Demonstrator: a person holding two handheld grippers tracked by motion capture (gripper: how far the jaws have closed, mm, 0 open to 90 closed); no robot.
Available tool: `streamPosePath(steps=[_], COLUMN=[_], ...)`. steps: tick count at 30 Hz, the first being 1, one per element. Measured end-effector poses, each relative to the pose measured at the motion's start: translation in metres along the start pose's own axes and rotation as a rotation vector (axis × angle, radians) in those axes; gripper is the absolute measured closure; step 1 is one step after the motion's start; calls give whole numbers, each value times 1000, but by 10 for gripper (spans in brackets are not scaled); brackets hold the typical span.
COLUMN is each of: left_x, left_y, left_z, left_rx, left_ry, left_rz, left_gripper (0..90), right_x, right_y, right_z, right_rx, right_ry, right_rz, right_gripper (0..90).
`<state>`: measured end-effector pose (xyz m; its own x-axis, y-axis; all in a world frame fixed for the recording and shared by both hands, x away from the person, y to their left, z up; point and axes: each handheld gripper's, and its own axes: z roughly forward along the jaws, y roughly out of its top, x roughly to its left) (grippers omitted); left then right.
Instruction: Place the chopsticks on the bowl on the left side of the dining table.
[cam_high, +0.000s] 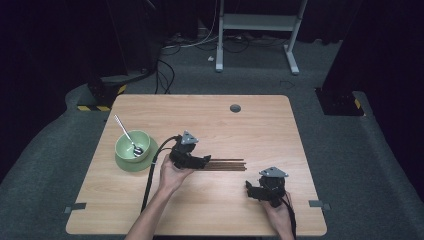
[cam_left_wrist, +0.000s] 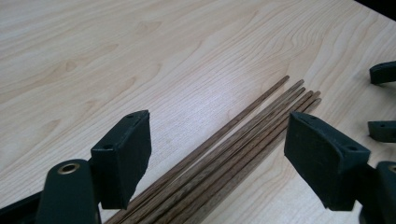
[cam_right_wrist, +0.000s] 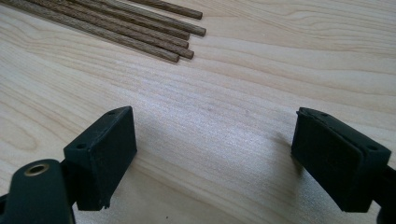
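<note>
A bundle of several thin dark wooden sticks (cam_high: 227, 164) lies flat near the table's middle. My left gripper (cam_high: 204, 161) is at the bundle's left end, held from below by a hand. In the left gripper view its jaws stand wide apart (cam_left_wrist: 219, 133) with the sticks (cam_left_wrist: 243, 135) running between them on the wood, the pads clear of them. My right gripper (cam_high: 251, 189) rests lower right, near the front edge. It is open (cam_right_wrist: 215, 133) over bare wood, and the stick ends (cam_right_wrist: 154, 28) lie beyond its jaws at the upper left.
A green bowl (cam_high: 131, 142) with a metal spoon (cam_high: 125, 131) in it sits on a green plate (cam_high: 125, 163) at the table's left. The wooden table (cam_high: 225, 125) has a dark grommet (cam_high: 235, 108) near its far edge. The other gripper's jaw tips (cam_left_wrist: 383, 74) show at the right.
</note>
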<state>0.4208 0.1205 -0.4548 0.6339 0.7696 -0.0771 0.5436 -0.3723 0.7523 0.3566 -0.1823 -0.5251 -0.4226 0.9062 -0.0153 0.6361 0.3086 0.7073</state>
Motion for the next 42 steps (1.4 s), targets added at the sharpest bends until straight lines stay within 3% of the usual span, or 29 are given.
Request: streamPosePath(steps=[6, 10, 20, 25, 34, 42], left_x=[1, -1, -4, -4, -4, -5], left_y=[1, 3, 1, 1, 1, 1], left_z=[10, 18, 39, 48, 63, 72], left_rx=[7, 22, 70, 87, 111, 128], left_ry=[-8, 8, 29, 25, 55, 64], left_rz=[-3, 30, 70, 63, 48, 65], left_gripper=[252, 309, 310, 315, 345, 355], right_x=[0, 0, 0, 0, 0, 0], right_y=[0, 0, 0, 0, -1, -1], right_z=[0, 0, 0, -1, -1, -1], right_rx=[-1, -1, 0, 1, 0, 1], right_ry=[0, 0, -1, -1, -1, -1], right_rz=[-2, -1, 0, 0, 0, 0], right_gripper=[138, 138, 139, 139, 139, 139])
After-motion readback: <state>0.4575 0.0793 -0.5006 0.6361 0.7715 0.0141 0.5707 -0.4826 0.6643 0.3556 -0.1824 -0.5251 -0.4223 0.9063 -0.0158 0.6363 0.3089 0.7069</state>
